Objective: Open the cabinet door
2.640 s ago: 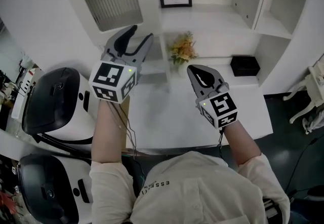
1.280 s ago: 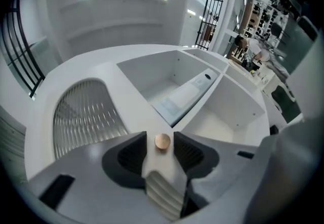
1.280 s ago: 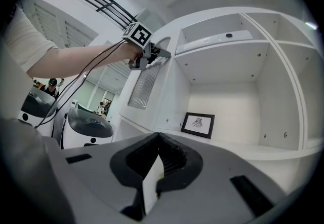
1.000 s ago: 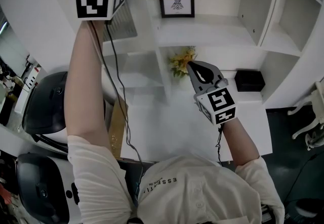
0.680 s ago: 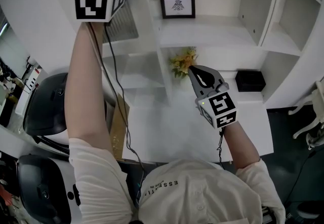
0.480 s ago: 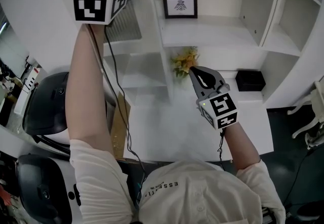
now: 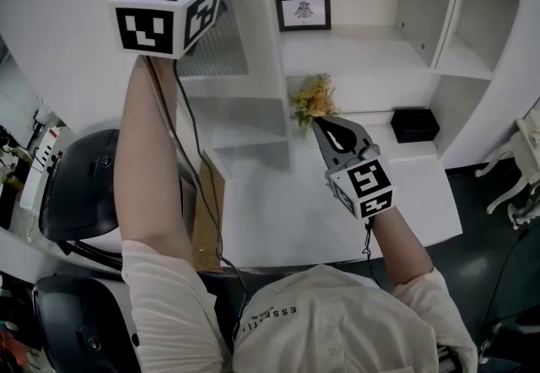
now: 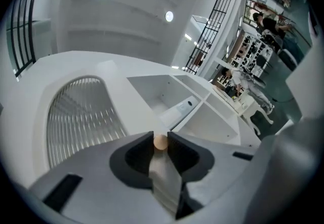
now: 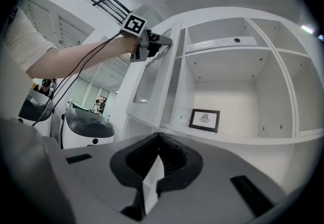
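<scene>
Cabinet door (image 7: 224, 46) stood ajar; pull step in hand. Left tongs (image 8: 160, 136) clamped on knob (image 8: 160, 143); right tongs (image 9: 158, 138) together, empty. Next move: swing door wider along hinge arc.

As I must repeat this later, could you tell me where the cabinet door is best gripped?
By its small round knob, from the front, one jaw each side: nothing else juts from the flat cabinet door. The left gripper holds it so.

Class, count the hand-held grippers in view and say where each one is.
2. The left hand-held gripper is raised, shut on the door knob; the right hand-held gripper, shut and empty, is over the desk by the flowers.
</scene>
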{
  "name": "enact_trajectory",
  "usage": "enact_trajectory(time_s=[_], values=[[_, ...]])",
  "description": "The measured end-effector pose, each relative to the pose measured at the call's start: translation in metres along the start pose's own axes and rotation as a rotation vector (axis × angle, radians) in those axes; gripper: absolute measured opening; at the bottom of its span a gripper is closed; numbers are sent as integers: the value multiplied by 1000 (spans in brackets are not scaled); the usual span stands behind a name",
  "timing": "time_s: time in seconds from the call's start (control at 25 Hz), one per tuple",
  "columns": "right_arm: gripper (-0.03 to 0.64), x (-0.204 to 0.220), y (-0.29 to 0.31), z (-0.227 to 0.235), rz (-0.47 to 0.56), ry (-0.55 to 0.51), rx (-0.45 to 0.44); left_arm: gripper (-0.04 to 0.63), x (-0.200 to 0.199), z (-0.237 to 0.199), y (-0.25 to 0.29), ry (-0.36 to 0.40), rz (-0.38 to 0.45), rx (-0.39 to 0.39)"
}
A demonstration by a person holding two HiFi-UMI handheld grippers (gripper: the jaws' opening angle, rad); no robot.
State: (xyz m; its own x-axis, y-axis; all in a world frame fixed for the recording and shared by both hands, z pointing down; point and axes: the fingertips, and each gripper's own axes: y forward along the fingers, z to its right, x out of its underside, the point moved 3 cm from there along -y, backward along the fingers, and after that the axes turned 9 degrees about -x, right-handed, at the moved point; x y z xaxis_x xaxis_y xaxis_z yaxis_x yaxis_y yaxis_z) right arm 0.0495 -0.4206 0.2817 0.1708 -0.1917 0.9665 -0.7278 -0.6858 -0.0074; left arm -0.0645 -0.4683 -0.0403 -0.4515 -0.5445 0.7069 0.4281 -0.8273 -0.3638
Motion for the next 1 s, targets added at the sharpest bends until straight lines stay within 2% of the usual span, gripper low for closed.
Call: enact_trajectory(time_s=[0.44,0.72,1.0], values=[[15,-10,-12,-29,-9,23,127,84,-14,-7,-40,-43,69,89],[14,-24,-19,-40,4,24,203,74,-15,-8,-50,-61,42,128],[15,-25,-33,-52,1,49,250,74,-21,-18,-74,-103,70,164]])
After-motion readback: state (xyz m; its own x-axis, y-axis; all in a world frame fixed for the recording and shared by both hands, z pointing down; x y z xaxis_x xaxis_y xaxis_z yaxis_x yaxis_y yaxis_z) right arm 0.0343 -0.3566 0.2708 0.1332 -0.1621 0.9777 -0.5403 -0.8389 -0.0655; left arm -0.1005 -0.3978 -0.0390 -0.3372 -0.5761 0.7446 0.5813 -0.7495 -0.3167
